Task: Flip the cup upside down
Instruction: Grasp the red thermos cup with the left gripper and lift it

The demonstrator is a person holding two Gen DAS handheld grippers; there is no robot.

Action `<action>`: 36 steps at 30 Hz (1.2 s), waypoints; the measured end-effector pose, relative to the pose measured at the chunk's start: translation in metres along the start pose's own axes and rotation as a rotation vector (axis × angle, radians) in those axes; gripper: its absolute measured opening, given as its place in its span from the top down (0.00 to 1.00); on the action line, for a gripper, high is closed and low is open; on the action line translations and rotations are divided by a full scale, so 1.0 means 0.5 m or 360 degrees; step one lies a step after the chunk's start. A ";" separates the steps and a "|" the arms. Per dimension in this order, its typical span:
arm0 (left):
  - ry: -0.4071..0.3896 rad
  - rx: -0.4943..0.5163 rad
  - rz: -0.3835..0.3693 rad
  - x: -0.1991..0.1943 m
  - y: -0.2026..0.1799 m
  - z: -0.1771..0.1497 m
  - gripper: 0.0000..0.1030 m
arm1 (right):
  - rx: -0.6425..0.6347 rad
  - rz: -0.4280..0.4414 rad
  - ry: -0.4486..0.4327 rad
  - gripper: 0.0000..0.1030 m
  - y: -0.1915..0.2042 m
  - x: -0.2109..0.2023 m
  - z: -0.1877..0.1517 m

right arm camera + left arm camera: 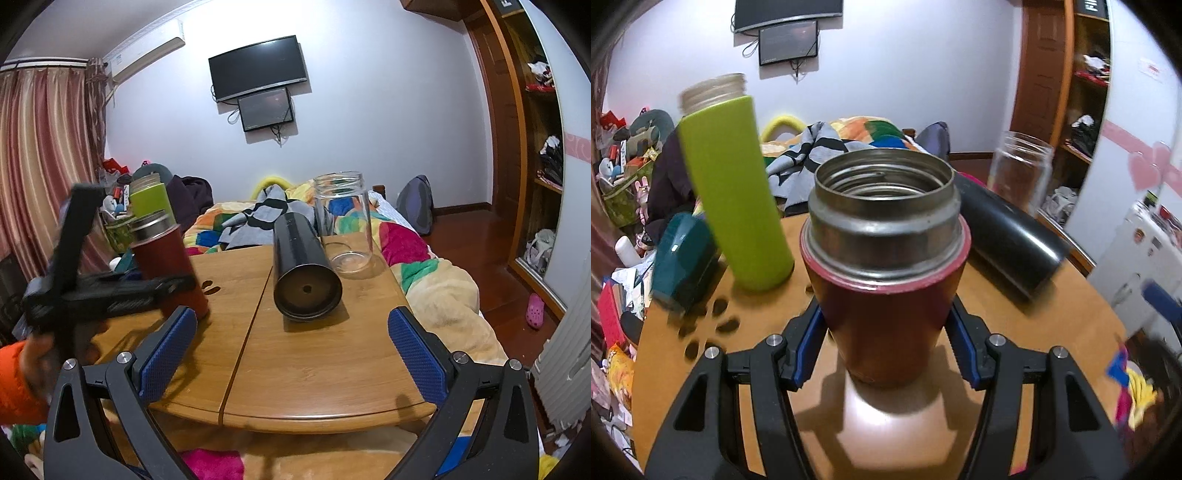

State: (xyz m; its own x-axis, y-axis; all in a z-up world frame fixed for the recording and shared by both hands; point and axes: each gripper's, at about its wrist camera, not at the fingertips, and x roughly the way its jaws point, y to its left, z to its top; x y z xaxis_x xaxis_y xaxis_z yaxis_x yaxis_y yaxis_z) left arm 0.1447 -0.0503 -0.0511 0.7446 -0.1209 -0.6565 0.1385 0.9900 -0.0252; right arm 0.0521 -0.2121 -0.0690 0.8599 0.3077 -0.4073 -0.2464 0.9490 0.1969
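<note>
- The left gripper [886, 343] holds the red cup [886, 295] between its blue pads, mouth up, at the near left of the wooden table [332, 369].
- The right gripper [291, 354] hangs with jaws wide and holds nothing.
- Farther, a black bottle [303, 266] lies on its side.
- A green bottle [735, 192] and a glass jar [345, 225] stand upright.
</note>
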 end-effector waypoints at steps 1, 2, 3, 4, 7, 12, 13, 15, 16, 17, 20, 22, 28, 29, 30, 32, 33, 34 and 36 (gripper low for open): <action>-0.0015 0.0023 -0.0009 -0.018 -0.003 -0.015 0.40 | -0.0003 0.0006 -0.0002 0.00 0.001 -0.001 -0.002; -0.0024 0.0052 -0.0013 -0.030 -0.009 -0.024 0.40 | -0.0007 0.0013 -0.0005 0.00 0.003 -0.002 -0.004; -0.0026 0.0081 -0.0018 -0.037 -0.012 -0.032 0.41 | -0.0010 0.0020 -0.0008 0.00 0.004 -0.003 -0.006; -0.0019 0.0118 -0.0018 -0.046 -0.018 -0.041 0.40 | -0.0012 0.0026 -0.0010 0.00 0.008 -0.003 -0.008; 0.0003 0.0164 -0.0055 -0.073 -0.020 -0.057 0.40 | -0.0045 0.0055 -0.0011 0.00 0.020 -0.002 -0.013; -0.0086 0.0102 -0.0134 -0.122 0.005 -0.034 0.27 | -0.0118 0.0203 -0.0008 0.00 0.048 0.007 -0.021; -0.0113 0.0101 -0.0135 -0.133 0.010 -0.026 0.24 | -0.0135 0.0242 -0.0003 0.00 0.056 0.011 -0.024; -0.0158 0.0120 -0.0140 -0.154 0.016 -0.008 0.18 | -0.0186 0.0302 0.0030 0.00 0.076 0.031 -0.027; -0.0163 0.0138 -0.0152 -0.155 0.017 0.001 0.18 | -0.0211 0.0327 0.0050 0.00 0.087 0.041 -0.028; -0.0159 0.0161 -0.0168 -0.156 0.016 0.009 0.18 | -0.0242 0.0356 0.0082 0.00 0.102 0.058 -0.030; -0.0139 0.0187 -0.0204 -0.152 0.019 0.029 0.18 | -0.0290 0.0432 0.0142 0.00 0.135 0.094 -0.032; -0.0102 0.0158 -0.0233 -0.140 0.025 0.038 0.22 | -0.0333 0.0441 0.0160 0.00 0.160 0.112 -0.032; -0.0012 0.0081 -0.0418 -0.120 0.043 0.054 0.39 | -0.0453 0.0415 0.0153 0.12 0.221 0.147 -0.038; -0.0005 0.0082 -0.0441 -0.120 0.040 0.055 0.44 | -0.0472 0.0396 0.0167 0.19 0.232 0.156 -0.042; -0.0005 0.0079 -0.0447 -0.120 0.042 0.056 0.44 | -0.0460 0.0414 0.0165 0.23 0.234 0.160 -0.045; -0.0001 0.0065 -0.0446 -0.118 0.046 0.055 0.44 | -0.0439 0.0424 0.0165 0.34 0.235 0.166 -0.046; -0.0003 0.0061 -0.0446 -0.117 0.048 0.055 0.44 | -0.0440 0.0420 0.0167 0.38 0.239 0.169 -0.045; -0.0006 0.0057 -0.0448 -0.117 0.050 0.055 0.44 | -0.0440 0.0435 0.0179 0.43 0.240 0.171 -0.046; -0.0011 0.0059 -0.0459 -0.118 0.052 0.054 0.44 | -0.0443 0.0451 0.0198 0.44 0.236 0.174 -0.050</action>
State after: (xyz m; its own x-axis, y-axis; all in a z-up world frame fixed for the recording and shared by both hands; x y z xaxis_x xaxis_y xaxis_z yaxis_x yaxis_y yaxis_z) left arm 0.1219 -0.0195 0.0071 0.6755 -0.3975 -0.6210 0.3688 0.9115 -0.1823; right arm 0.0866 -0.0718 -0.1035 0.6843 0.5495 -0.4794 -0.5919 0.8025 0.0750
